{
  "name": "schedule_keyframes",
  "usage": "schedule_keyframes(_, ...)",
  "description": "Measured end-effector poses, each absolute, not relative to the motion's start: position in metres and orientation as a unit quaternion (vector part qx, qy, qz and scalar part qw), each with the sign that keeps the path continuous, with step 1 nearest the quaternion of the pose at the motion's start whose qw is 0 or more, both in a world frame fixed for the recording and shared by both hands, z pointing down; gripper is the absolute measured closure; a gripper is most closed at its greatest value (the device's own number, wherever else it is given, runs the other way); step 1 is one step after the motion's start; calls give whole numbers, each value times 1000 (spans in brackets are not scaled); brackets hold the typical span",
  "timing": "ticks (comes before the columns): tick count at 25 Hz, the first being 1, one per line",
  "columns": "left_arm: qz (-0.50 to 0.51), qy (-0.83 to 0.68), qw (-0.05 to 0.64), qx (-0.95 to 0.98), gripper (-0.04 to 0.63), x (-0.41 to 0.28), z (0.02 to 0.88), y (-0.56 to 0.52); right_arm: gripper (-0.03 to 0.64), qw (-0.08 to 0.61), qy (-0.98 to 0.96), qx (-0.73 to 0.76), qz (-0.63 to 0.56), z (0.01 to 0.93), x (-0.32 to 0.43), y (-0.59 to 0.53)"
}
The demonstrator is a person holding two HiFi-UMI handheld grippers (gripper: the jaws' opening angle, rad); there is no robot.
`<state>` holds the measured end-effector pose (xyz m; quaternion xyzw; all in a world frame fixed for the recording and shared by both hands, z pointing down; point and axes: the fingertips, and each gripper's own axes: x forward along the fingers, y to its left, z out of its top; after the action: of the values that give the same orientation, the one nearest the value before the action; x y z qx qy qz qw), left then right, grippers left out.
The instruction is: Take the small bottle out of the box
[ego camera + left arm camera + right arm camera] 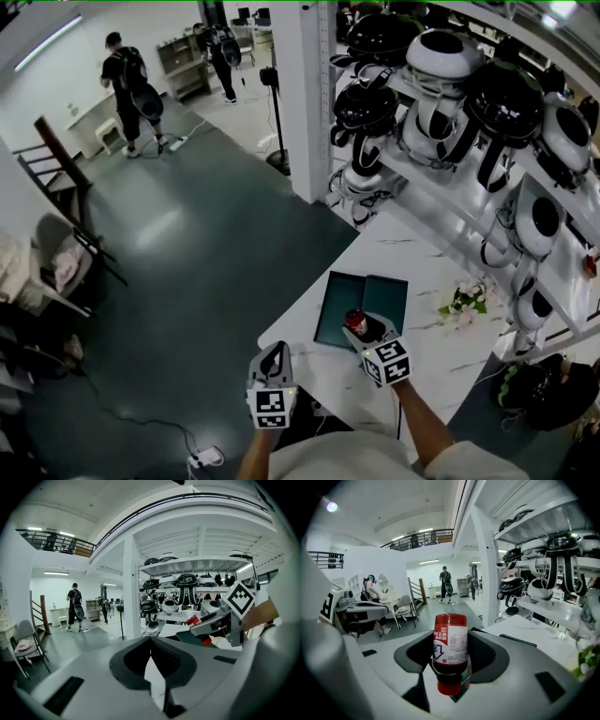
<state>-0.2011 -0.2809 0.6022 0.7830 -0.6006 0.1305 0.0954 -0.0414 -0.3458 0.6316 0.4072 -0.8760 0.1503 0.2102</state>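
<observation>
A small red bottle [355,321] with a white label is clamped between the jaws of my right gripper [362,330], just above the open dark green box [337,292] on the white marble table [412,258]. In the right gripper view the bottle [451,644] stands across the jaws with its red cap lowest, and both pads press its sides. My left gripper [275,352] hovers at the table's near left edge, apart from the box. Its fingertips meet with nothing between them [150,640]. From there the right gripper and the red bottle [193,619] show at the right.
A white shelf rack [441,183] full of black and white helmets runs along the table's far and right side. A small bunch of flowers [464,302] lies right of the box. A white pillar [314,94] stands behind. Two people [127,80] and chairs [56,169] are far off on the floor.
</observation>
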Motion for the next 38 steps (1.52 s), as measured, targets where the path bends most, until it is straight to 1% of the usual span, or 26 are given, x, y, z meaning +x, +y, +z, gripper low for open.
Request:
schedule_keyframes(5,125,-610,84,778,577,-199,585,-270,380,187,-882,415,123,602,-33,-328)
schedule_keyframes(9,118,-616,73,775,577,-196,571,-263,380,182,-885,419,92,581,-27,-315)
schedule_keyframes(17,104,-623,49,773,577,-193,544,-251,380,151,-883,440,67,547,-11,-292)
schedule_keyframes(25,96,-628,34,772,577,-185,530,-249,380,143,-880,451,46,535,8,-286)
schedule_keyframes(38,92,-632,28,769,577,-183,527,-251,380,138,-876,461,40,532,14,-289)
